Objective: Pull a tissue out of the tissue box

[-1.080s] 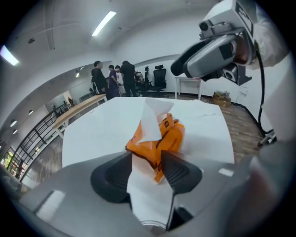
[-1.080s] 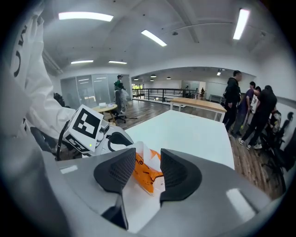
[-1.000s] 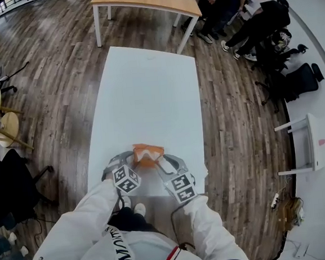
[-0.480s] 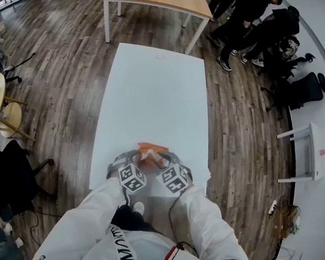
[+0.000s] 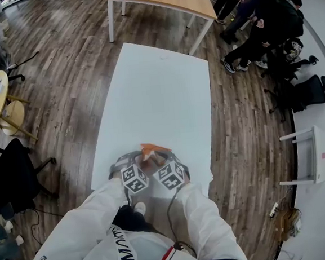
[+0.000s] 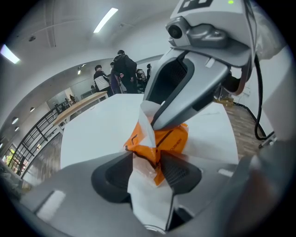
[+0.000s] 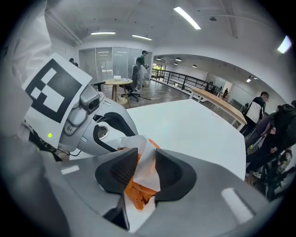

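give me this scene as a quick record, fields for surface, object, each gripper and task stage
surface: white rectangular table
object: soft orange tissue pack, at the table's near edge
left gripper: shut on the pack's near end
right gripper: jaws apart and just been closing, white tissue standing between them
task stage: tissue sticks up from the pack, not yet pulled free

Right gripper [image 5: 160, 157] has come in and down from the right, now close beside left gripper [image 5: 142, 159] over orange tissue pack [image 5: 151, 149]; jaws just been closing, white tissue [image 7: 145, 161] between them
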The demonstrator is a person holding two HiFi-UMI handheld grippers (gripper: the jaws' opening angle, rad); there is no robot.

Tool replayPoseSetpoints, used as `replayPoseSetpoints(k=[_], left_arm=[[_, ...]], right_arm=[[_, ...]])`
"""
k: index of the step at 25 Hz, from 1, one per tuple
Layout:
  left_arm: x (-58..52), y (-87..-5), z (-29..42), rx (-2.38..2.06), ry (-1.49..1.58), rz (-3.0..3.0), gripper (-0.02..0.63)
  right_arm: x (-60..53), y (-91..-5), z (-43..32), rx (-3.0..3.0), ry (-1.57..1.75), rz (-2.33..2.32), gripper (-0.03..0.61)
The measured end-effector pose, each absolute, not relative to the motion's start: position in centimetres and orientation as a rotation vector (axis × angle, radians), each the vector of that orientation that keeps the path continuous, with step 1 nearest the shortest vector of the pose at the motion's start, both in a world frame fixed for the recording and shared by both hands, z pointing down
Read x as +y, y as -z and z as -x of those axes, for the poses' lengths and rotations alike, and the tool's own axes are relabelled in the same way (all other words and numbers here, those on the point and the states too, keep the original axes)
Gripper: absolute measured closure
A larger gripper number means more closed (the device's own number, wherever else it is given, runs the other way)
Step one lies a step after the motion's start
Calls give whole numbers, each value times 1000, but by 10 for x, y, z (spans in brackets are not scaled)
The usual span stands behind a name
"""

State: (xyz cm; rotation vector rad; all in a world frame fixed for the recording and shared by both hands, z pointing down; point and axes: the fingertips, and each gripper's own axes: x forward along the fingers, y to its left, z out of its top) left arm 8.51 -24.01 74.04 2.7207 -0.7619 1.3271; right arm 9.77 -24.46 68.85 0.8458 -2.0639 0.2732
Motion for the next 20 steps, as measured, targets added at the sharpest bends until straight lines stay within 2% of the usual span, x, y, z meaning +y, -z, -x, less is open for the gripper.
replayPoseSetpoints(k=[9, 14, 16, 20], left_arm=[[-240, -743, -86, -762, -1335, -2712, 428], [-241, -744, -85, -765, -1338, -2707, 428], [-242, -744, -85, -769, -1340, -2703, 428], [-242, -744, -84, -767, -1343, -2699, 428]], right_arm=[[-247, -697, -99, -2045, -288, -849, 461], [-252, -697, -100, -2037, -259, -882, 515], [-255, -695, -102, -2032, -241, -909, 570], [-257, -692, -103, -2035, -242, -922, 575]])
